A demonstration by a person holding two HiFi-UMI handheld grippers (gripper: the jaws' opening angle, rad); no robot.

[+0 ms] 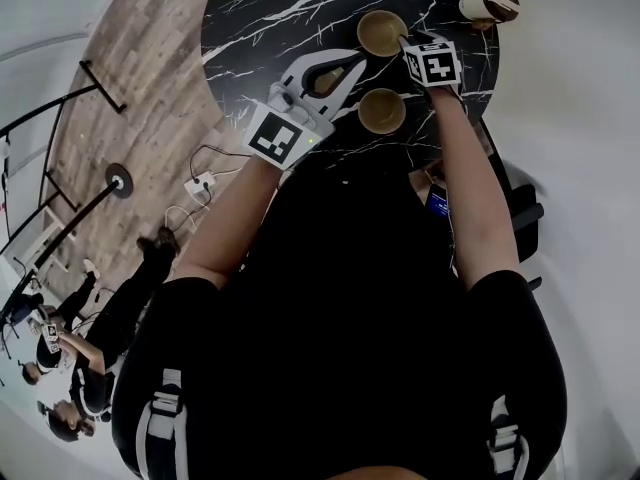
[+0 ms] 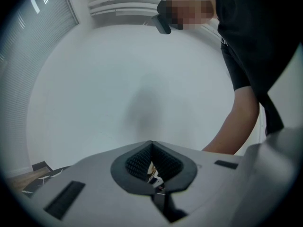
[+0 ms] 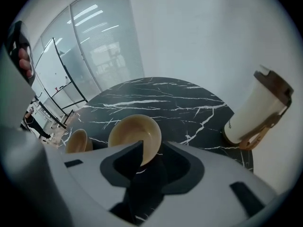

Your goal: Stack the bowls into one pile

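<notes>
R gripper (image 3: 154, 150): jaws apart, rim of tan bowl (image 3: 135, 135) btwn them, not pinched. 2nd bowl (image 1: 381, 110) near it on black desk (image 1: 260, 8). L gripper (image 2: 151, 148): jaws shut, empty. Maybe a 3rd bowl (image 1: 325, 80) under it.

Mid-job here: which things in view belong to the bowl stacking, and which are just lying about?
Part of the job:
- far bowl
- near bowl
- right gripper, open at the far bowl's rim
- left gripper, shut and empty

Lying about:
- lidded cup at the table's edge
- power strip with cables on the floor

A tan shape under the left gripper may be a third bowl, but I can't tell.
</notes>
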